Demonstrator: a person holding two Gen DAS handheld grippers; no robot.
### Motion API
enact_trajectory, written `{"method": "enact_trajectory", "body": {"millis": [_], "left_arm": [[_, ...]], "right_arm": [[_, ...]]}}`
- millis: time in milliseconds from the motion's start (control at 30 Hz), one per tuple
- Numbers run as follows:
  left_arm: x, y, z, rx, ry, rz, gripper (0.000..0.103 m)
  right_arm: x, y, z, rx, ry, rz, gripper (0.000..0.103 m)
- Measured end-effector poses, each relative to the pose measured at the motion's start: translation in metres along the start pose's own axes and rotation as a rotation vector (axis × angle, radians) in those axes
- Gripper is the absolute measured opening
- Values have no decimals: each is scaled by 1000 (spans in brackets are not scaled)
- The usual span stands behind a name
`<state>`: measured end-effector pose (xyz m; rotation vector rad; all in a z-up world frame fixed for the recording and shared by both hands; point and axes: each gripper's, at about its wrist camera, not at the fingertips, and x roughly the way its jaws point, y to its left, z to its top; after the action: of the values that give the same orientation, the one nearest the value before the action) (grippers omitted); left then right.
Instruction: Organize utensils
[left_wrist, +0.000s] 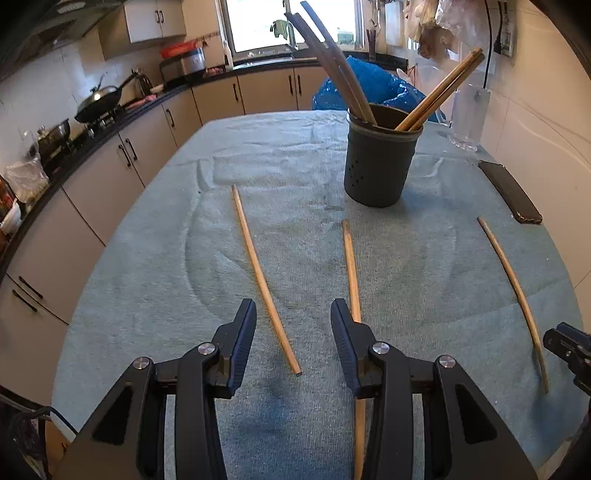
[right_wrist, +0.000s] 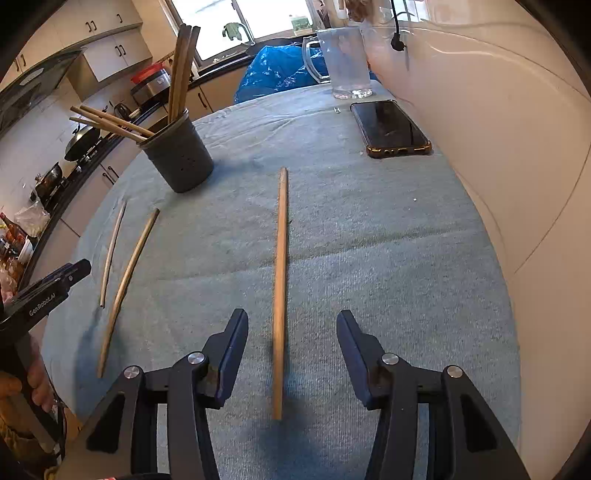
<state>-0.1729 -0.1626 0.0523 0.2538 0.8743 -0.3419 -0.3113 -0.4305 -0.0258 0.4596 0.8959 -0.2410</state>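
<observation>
The cloth-covered bench (left_wrist: 155, 258) carries a dark holder (left_wrist: 380, 158) already stocked with chopsticks, and three loose chopsticks (left_wrist: 264, 280) lie in front of it. Both the left gripper (left_wrist: 293, 314) and right gripper (right_wrist: 291, 325) stand released and empty, each over a stick; the pickup step seems in hand, so next each must descend and close on one.

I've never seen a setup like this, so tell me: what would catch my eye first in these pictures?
Probably the three wooden chopsticks lying loose on the blue-green towel: the left chopstick, the middle chopstick and the right chopstick. Behind them stands a dark grey utensil holder with more chopsticks sticking out. In front, the left gripper and the right gripper hang open above the towel.
</observation>
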Motion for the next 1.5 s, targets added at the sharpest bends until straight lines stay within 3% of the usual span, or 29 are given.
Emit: {"method": "enact_trajectory", "body": {"millis": [200, 500, 567, 633, 667, 933, 1000, 1100, 1333, 1500], "left_arm": [[18, 5, 40, -42, 50, -116, 48], [75, -24, 75, 56, 177, -116, 48], [87, -29, 77, 67, 203, -101, 38], [100, -33, 77, 67, 247, -92, 21], [99, -33, 79, 60, 233, -106, 20], [105, -36, 77, 74, 280, -171, 16], [103, -36, 73, 114, 259, -176, 7], [95, -30, 69, 85, 218, -199, 6], [44, 5, 66, -31, 72, -328, 6], [5, 17, 64, -84, -12, -388, 6]], "right_arm": [[21, 7, 34, -80, 4, -35, 55], [78, 29, 78, -200, 63, -127, 55], [88, 34, 85, -221, 75, -153, 55], [95, 39, 91, -238, 82, -168, 54], [98, 41, 96, -245, 90, -175, 53], [116, 55, 122, -276, 181, -150, 19], [118, 57, 124, -286, 195, -129, 9], [115, 54, 123, -259, 176, -106, 7], [67, 37, 113, -133, -12, 52, 7], [27, 43, 103, -108, -135, 83, 7]]}}
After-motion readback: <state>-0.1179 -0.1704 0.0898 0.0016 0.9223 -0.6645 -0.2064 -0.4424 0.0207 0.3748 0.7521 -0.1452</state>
